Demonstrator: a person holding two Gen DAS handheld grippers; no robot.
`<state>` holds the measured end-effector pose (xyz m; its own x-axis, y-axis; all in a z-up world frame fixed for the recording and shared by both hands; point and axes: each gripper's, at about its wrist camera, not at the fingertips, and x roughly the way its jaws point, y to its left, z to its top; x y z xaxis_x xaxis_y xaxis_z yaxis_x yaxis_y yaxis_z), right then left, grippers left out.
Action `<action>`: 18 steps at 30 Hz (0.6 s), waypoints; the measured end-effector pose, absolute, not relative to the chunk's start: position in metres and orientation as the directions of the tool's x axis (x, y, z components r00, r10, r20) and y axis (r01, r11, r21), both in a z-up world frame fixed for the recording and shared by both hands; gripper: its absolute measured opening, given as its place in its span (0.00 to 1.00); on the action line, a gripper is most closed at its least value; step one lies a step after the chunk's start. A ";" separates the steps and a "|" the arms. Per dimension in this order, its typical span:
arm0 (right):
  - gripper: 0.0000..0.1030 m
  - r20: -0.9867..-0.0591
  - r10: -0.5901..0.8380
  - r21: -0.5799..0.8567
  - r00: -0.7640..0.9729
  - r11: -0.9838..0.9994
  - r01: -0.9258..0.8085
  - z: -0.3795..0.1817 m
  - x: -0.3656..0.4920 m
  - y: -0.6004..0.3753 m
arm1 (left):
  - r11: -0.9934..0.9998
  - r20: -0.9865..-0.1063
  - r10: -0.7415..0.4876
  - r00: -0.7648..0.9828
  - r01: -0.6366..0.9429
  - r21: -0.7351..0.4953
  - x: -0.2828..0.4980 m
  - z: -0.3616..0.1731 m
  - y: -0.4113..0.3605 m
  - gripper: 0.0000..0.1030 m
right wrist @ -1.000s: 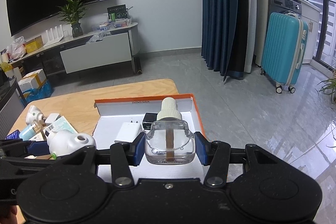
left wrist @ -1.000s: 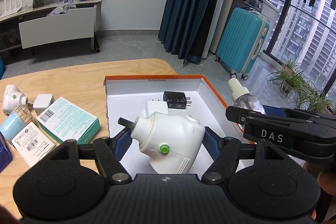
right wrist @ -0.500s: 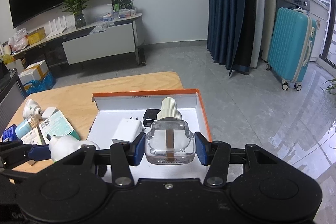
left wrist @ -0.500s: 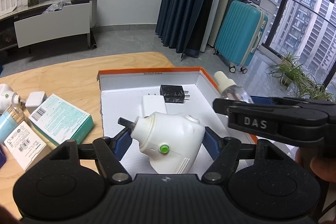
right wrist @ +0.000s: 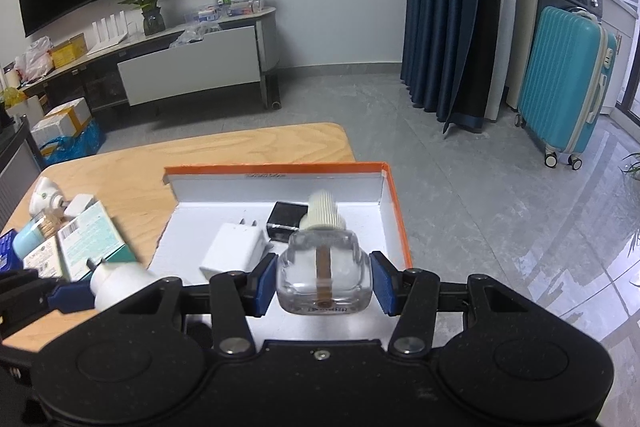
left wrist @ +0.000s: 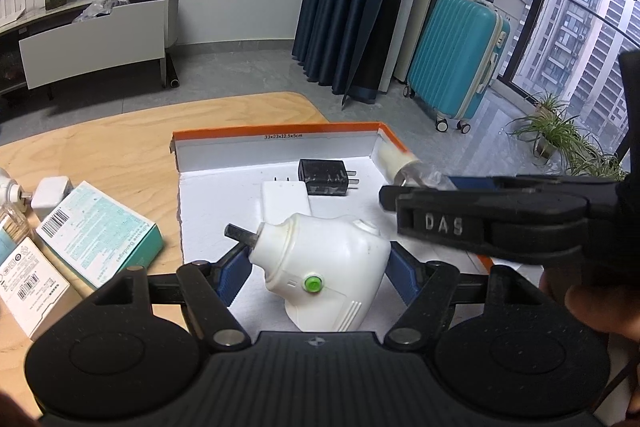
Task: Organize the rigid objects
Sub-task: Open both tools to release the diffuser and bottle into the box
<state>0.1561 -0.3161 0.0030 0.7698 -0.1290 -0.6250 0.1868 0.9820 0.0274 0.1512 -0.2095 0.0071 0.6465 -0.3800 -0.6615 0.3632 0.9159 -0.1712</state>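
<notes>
The right hand-held gripper (right wrist: 324,281), its jaws just beginning to part beside the clear glass refill bottle (right wrist: 322,275) over the orange-edged box (right wrist: 394,211), handles something smooth, rigid and probably breakable, best pinched across its flat sides, while the left hand-held gripper (left wrist: 316,267) pinches the white plug-in diffuser (left wrist: 320,263).

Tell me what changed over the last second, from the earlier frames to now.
The right gripper carried the clear bottle forward over the open box, and its fingers are now opening, with gaps showing beside the bottle. The left gripper stayed clamped on the white plug-in device. The two chargers in the box did not move.
</notes>
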 end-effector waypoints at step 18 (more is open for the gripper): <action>0.62 -0.535 -0.178 0.093 0.826 0.959 0.268 0.033 0.104 -0.331 | 0.869 -0.679 -0.470 0.564 0.429 -0.246 0.152 -0.004 -0.221 0.85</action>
